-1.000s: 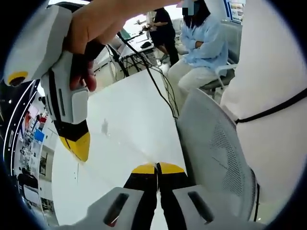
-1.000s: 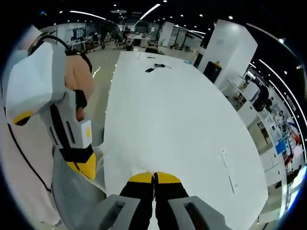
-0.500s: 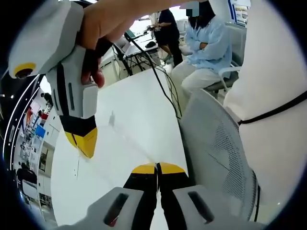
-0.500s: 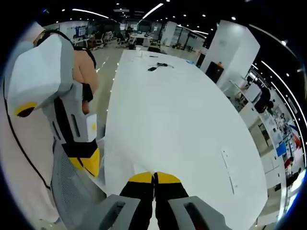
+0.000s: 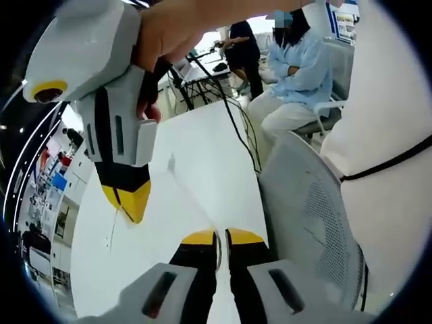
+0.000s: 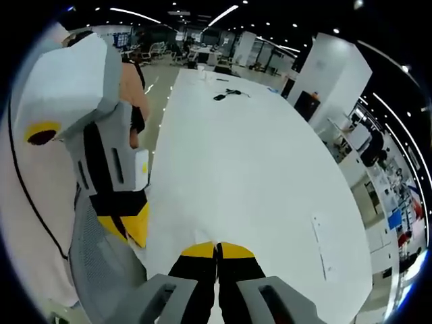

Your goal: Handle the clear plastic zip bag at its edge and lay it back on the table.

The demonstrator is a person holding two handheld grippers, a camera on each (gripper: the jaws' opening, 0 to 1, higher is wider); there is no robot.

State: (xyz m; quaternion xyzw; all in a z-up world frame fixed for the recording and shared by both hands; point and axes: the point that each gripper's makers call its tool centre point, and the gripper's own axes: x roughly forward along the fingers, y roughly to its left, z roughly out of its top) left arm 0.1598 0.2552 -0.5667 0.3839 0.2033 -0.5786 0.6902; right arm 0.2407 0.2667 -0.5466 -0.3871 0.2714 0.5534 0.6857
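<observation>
A long white table [image 6: 256,155] runs through an open-plan office, with a grey mesh chair [image 5: 310,223] at its near edge and a seated person [image 5: 293,74] beyond. The clear plastic zip bag [image 5: 185,189] is barely legible: only a faint transparent edge over the tabletop, running up from the left gripper [image 5: 220,237], whose 2 yellow tips stand a thin slit apart. The right gripper [image 6: 217,250] has its tips pressed together at the table's near edge; whether it pinches the bag I cannot tell.

Bright, even ceiling strip lights [image 6: 223,15] glare off the white table [image 6: 250,169]; fisheye bending smears edges.
</observation>
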